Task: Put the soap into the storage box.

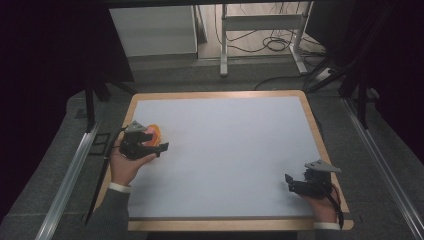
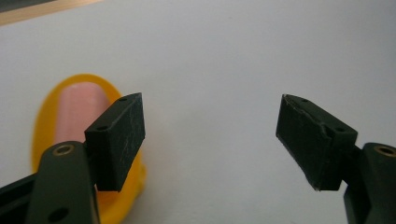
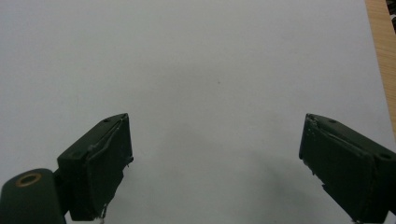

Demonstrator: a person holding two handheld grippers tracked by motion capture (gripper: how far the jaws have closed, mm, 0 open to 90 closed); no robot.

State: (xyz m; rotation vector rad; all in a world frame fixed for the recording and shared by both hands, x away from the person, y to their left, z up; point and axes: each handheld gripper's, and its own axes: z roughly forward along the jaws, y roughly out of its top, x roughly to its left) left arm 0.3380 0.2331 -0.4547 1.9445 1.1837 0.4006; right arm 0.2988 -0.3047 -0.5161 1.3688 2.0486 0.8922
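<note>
High view: the left gripper (image 1: 159, 148), jaws spread wide and empty, is seen at nine o'clock on the pale grey table mat (image 1: 225, 150), just beside a small orange-yellow plastic dish with a pink inside (image 1: 154, 131). The right gripper (image 1: 291, 181), equally wide and empty, is held at four o'clock. The dish may be nudged away, being off-centre beyond one jaw.

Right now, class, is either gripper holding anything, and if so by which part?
Nothing is held. The left gripper is open beside the orange-and-pink object; the right gripper is open over the bare mat.
</note>
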